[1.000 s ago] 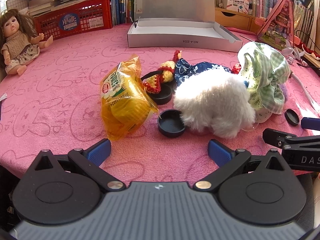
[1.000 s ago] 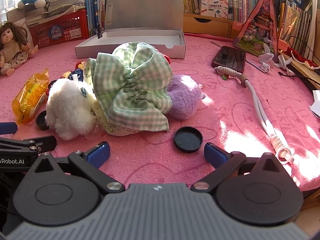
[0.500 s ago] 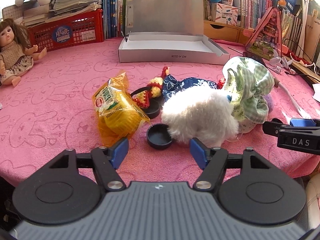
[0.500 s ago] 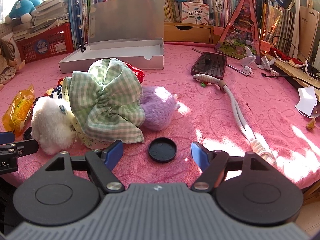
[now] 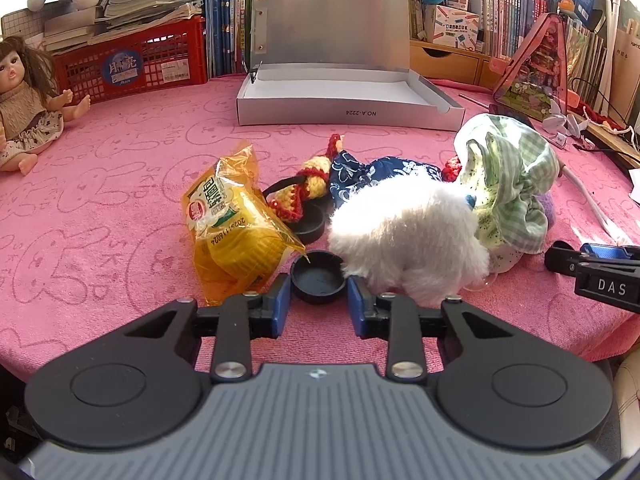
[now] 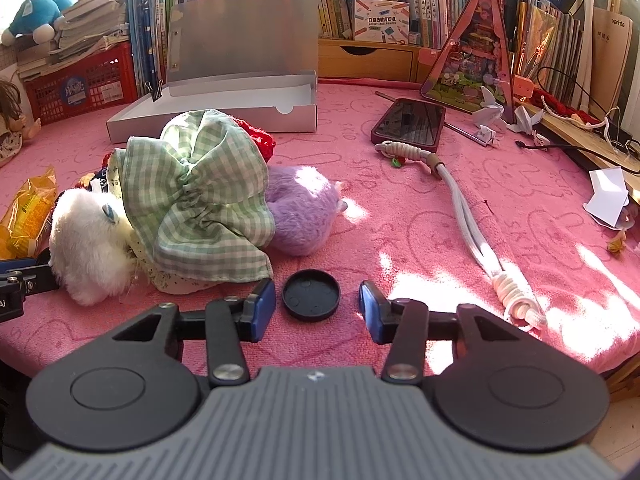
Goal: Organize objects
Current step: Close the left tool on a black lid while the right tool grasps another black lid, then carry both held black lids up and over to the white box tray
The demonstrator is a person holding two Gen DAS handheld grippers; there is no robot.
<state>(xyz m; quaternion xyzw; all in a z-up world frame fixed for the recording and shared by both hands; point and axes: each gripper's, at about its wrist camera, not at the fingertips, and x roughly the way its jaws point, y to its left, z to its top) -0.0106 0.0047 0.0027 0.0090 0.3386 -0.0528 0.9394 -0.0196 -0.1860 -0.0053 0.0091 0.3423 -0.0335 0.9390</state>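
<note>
In the left wrist view my left gripper [image 5: 319, 304] is open, its blue fingertips flanking a black cap [image 5: 318, 277] lying open side up on the pink cloth. Beside it lie a yellow snack bag [image 5: 232, 228], a white furry toy [image 5: 408, 236], a crocheted doll in blue [image 5: 348, 172] on another black lid [image 5: 308, 220], and a green checked cloth toy [image 5: 512, 184]. In the right wrist view my right gripper [image 6: 317, 306] is open around a second black cap [image 6: 311, 295], in front of the checked cloth toy [image 6: 200, 192] and a purple plush [image 6: 300, 208].
An open grey cardboard box [image 5: 348, 96] stands at the back middle. A doll [image 5: 24, 100] and red basket [image 5: 128, 64] are at back left. A phone [image 6: 408, 122], a white cord [image 6: 472, 216] and a triangular toy house [image 6: 476, 56] lie right. Bookshelves line the back.
Both grippers have narrowed from wide open and moved forward, so each now has a black cap between its fingertips. The objects on the cloth have not moved.
</note>
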